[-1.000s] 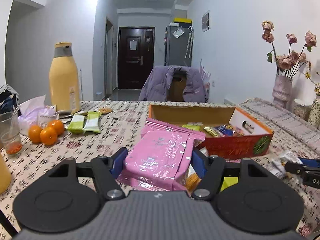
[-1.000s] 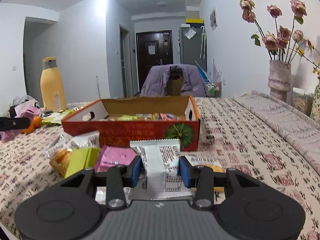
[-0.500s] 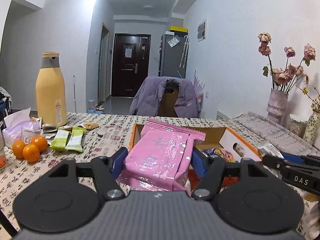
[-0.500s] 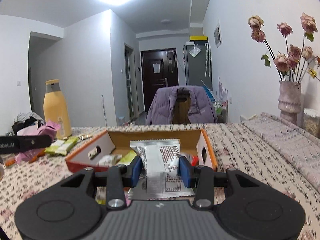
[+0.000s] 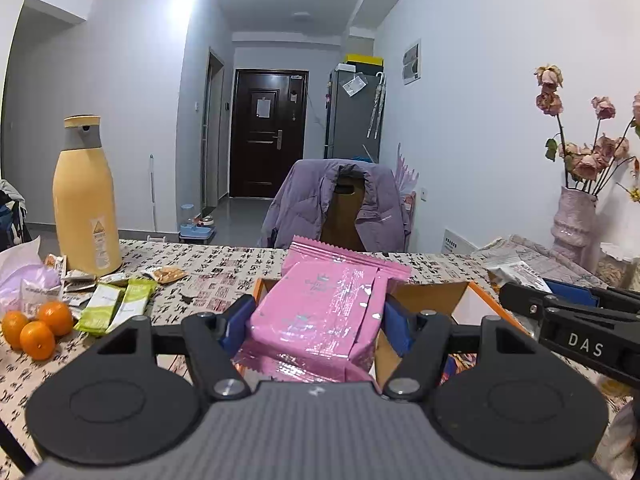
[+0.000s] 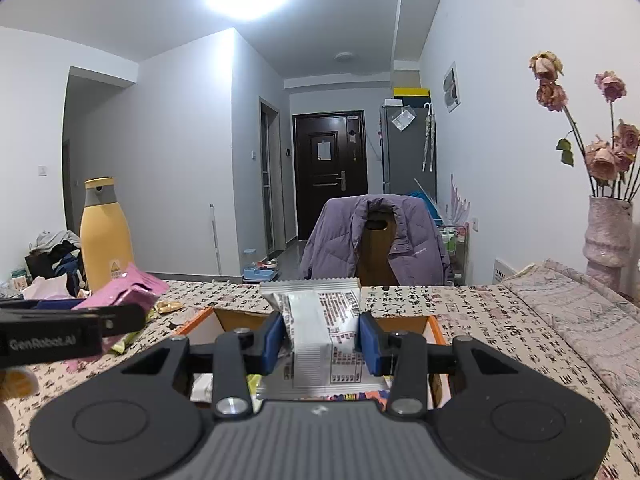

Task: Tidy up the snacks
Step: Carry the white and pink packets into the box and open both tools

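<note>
A pink packet, glossy and creased, with a crimped top edge, sits upright between the blue pads of the left gripper. The pads press on both its sides, set fairly wide apart to fit it. The packet is held above the near end of an open cardboard box with orange edges, which lies on a table covered in a cloth printed with black characters.

A white packet, silvery white with small dark print and a crimped top, stands upright in the right gripper. Its blue pads close narrowly on the packet's sides. This packet too is held over the box, where other wrappers show dimly below it.

In the left view, the right gripper appears at the right edge with its packet; in the right view, the left gripper appears at the left edge with its pink one.

On the table to the left lie two green packets, three oranges and a tall yellow bottle. A vase of dried roses stands at the right.
</note>
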Demonstrator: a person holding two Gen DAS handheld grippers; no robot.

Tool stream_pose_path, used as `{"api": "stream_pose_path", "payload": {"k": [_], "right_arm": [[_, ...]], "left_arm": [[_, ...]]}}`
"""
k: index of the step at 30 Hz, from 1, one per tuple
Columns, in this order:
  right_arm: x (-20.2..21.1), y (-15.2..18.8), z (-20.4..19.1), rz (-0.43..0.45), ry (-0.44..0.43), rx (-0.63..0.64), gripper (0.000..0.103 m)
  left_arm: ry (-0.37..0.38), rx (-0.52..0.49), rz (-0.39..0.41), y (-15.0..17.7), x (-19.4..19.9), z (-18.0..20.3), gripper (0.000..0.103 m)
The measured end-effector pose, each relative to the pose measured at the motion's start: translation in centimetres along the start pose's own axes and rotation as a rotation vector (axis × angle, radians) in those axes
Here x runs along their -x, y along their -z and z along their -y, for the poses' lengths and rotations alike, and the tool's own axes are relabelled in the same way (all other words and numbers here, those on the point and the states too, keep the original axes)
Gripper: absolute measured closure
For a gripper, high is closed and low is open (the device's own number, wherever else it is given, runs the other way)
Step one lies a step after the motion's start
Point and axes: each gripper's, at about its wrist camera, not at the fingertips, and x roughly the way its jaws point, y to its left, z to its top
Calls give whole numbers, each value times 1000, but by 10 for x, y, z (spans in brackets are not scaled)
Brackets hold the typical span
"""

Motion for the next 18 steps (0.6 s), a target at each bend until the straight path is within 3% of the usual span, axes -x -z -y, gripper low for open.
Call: {"api": "stream_pose_path", "payload": {"k": [10, 18], "right_arm": [[-61, 8, 8, -65, 34, -26, 63], [-78, 25, 12, -81, 46, -20, 63]], "left_arm": [[-33, 9, -46, -8, -64, 11, 35], [-55, 25, -83, 7, -95, 5, 35]]}}
